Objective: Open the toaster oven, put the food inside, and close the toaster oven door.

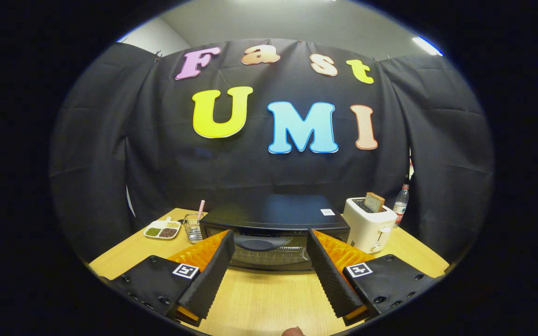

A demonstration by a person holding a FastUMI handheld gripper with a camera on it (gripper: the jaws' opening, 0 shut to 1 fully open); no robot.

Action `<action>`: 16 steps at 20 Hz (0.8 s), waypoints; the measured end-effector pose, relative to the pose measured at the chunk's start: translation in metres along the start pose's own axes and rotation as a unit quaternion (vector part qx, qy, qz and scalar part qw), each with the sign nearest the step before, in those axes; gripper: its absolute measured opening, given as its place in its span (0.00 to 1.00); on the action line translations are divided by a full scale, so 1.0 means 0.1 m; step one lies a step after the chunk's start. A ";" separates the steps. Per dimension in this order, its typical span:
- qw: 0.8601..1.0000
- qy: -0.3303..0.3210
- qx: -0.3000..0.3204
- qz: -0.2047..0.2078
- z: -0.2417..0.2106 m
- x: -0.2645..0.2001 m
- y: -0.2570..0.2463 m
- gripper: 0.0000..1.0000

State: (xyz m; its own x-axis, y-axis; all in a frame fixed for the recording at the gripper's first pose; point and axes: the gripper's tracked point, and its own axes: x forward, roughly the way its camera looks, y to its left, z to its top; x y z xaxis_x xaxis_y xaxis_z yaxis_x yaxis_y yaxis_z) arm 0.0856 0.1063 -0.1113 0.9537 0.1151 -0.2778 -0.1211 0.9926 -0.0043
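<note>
A black toaster oven (273, 219) stands on the wooden table (269, 298), straight ahead of my fingers. Its glass door is closed, with the handle (262, 242) near the door's top and a wire rack showing behind the glass. My gripper (270, 238) is open and wide apart, with nothing between the fingers. The fingertips frame the oven door, left fingertip (224, 242) and right fingertip (313, 242), and stay short of it.
A white pop-up toaster (369, 224) with a slice of bread (374, 201) stands right of the oven, a plastic bottle (400, 201) behind it. Left of the oven are a wire basket (193, 226) and a white divided dish (162, 230) of beans.
</note>
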 end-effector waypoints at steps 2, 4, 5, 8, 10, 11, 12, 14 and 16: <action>1.000 -0.014 0.002 -0.004 0.07 -0.20 -0.08 0.98; 1.000 -0.027 0.001 -0.007 0.12 -0.38 -0.15 0.98; 0.999 -0.031 -0.002 -0.009 0.13 -0.47 -0.19 0.98; 0.999 -0.038 -0.009 -0.017 0.13 -0.68 -0.31 0.98; 0.999 -0.043 -0.005 -0.019 0.13 -0.79 -0.37 0.98; 0.999 -0.047 -0.003 -0.018 0.14 -0.84 -0.38 0.98; 0.998 -0.054 -0.001 -0.018 0.15 -0.89 -0.40 0.98; 0.998 -0.065 0.000 -0.016 0.17 -0.98 -0.42 0.98; 0.997 -0.072 0.000 -0.017 0.17 -1.04 -0.45 0.98</action>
State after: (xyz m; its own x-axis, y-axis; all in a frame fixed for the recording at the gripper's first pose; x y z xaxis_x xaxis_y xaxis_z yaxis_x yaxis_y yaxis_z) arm -0.0031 0.0500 -0.0658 0.9870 0.0850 -0.1367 -0.0873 0.9961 -0.0109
